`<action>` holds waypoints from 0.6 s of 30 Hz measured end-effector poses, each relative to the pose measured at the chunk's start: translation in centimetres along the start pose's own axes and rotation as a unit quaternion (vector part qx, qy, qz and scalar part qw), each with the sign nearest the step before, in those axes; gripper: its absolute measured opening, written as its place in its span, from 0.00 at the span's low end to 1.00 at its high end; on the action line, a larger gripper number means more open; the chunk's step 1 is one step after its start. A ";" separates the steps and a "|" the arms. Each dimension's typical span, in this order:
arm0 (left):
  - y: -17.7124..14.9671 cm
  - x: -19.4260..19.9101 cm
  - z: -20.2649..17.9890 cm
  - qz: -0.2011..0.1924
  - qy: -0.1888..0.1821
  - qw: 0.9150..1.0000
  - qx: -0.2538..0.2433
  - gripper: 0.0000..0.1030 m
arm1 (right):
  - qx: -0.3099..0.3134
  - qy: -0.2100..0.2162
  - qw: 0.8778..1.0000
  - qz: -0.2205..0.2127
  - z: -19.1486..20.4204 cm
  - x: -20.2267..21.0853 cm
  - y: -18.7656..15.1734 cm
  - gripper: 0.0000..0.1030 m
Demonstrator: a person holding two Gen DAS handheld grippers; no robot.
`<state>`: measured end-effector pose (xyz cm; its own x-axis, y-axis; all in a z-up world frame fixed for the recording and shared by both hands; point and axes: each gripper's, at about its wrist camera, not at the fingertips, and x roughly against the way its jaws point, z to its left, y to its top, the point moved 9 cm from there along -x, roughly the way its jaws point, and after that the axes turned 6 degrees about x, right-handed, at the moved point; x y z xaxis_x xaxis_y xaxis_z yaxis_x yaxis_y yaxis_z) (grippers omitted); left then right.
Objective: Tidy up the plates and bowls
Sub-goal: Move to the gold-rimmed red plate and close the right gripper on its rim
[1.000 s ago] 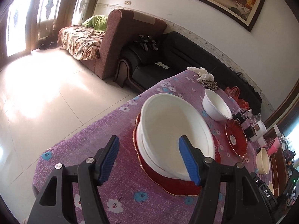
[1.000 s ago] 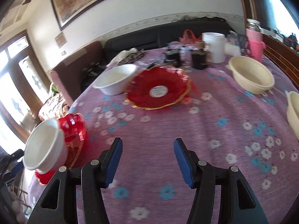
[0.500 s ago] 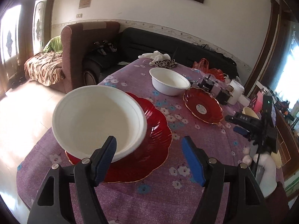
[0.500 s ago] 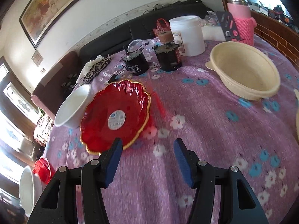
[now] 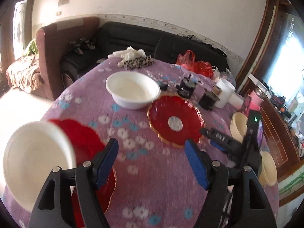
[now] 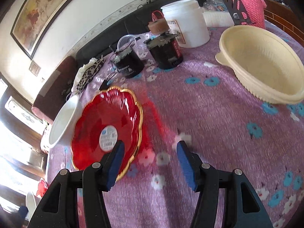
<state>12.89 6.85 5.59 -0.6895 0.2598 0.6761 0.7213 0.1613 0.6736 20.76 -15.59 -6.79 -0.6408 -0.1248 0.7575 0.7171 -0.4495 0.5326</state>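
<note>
Purple flowery cloth covers the bench, with sofas behind it, so it's basically a living-room sorting job; at the near left a white bowl already sits on a red plate, which looks like the stack being built; the loose red plate with the sticker lies mid-bench just beside another white bowl, and the cream bowl sits well apart on the right; the left gripper has its jaws spread wide and empty; the right gripper hovers with jaws apart, nothing between them, its left jaw over the loose plate's rim, so I'd guess that plate is next.
</note>
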 end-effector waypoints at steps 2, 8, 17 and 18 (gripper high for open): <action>1.1 -1.4 -0.8 0.005 0.004 1.000 0.007 0.70 | 0.001 0.008 1.000 -0.002 0.1 -0.4 0.4 0.60; 1.3 -6.6 -2.5 0.068 -0.003 0.997 0.039 0.70 | 0.025 0.021 0.999 -0.010 0.6 -1.1 0.1 0.60; -0.8 -9.9 -2.1 0.108 0.010 0.993 0.056 0.69 | 0.037 0.038 0.999 -0.004 1.1 -1.6 0.0 0.43; -0.9 -10.3 -1.9 0.114 0.009 0.991 0.063 0.69 | 0.037 0.038 0.999 -0.004 1.1 -1.6 -0.1 0.40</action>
<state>19.17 2.26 -1.42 -0.5070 0.2860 0.8131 0.8607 0.2180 0.4601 22.05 -14.36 -7.65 -0.6638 -0.1885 0.7238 0.7282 -0.3837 0.5679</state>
